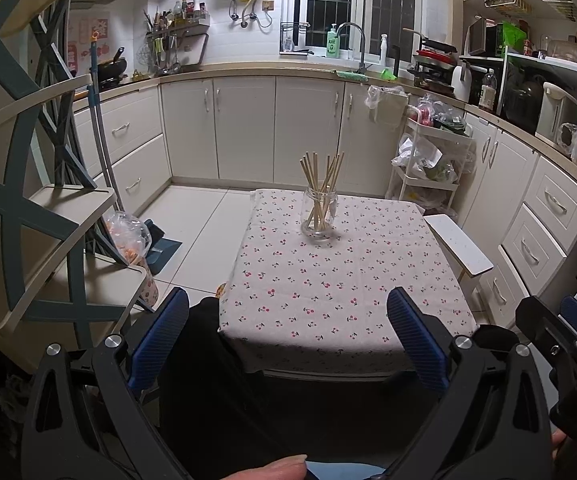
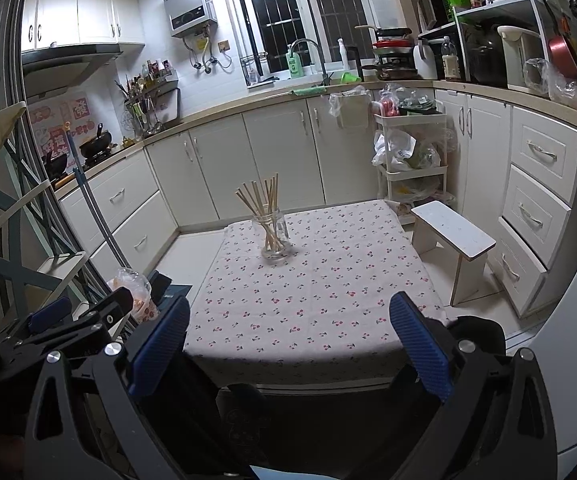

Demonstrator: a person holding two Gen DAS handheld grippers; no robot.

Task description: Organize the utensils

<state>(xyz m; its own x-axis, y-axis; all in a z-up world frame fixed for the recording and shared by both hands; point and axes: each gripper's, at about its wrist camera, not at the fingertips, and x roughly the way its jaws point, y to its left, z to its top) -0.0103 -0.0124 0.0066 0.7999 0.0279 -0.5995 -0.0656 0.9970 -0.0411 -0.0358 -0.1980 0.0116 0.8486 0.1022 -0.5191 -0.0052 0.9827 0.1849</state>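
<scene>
A bundle of thin pale wooden chopsticks (image 1: 322, 184) stands fanned out in a clear round glass jar (image 1: 319, 216), upright toward the far end of a small square table covered by a white cloth printed with red cherries (image 1: 328, 292). Bare cloth lies all around the jar, widest on the near side, and nothing sits near the table's edges. A white wooden stool (image 2: 454, 234) stands just beside the table's right edge; open tiled floor (image 1: 204, 216) lies off the left and far sides. The left gripper (image 1: 286, 336) and right gripper (image 2: 288, 338) hover at the near edge, blue-padded fingers spread wide, holding nothing, well apart from the jar
</scene>
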